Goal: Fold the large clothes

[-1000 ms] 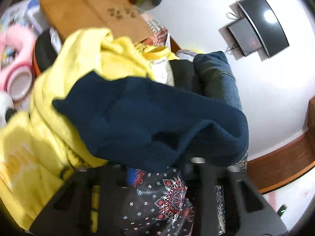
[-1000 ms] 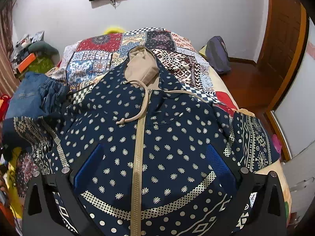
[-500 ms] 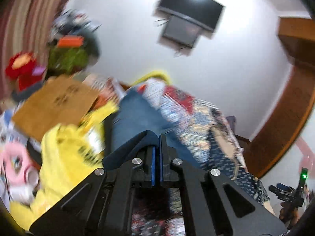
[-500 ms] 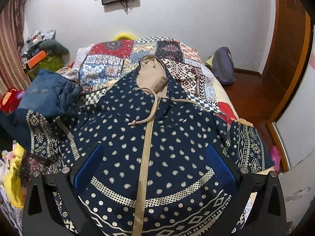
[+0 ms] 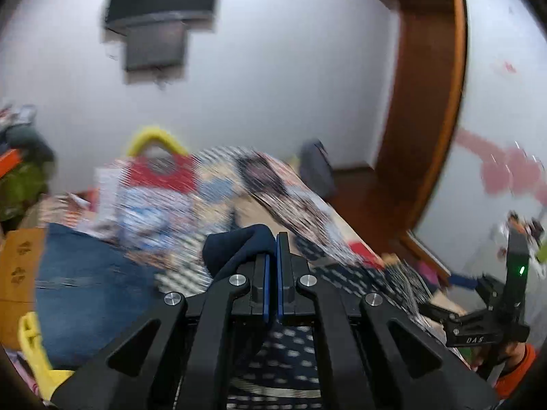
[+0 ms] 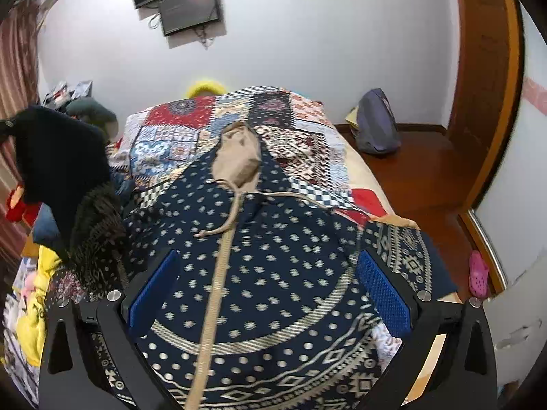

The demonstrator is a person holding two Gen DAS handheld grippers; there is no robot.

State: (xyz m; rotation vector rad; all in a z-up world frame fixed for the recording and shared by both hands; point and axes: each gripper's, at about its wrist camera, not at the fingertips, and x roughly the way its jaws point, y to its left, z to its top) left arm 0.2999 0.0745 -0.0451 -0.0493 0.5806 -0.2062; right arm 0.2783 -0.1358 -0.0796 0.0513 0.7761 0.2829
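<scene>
Hoodie (image 6: 273,256), dotted navy cloth, beige zipper, lies flat.

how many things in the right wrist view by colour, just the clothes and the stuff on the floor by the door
navy: 2, the dotted hoodie and the dark garment lifted at left
yellow: 1, the yellow cloth
blue: 1, the jeans
grey: 1, the bag
pink: 1, the clog
total: 6
</scene>
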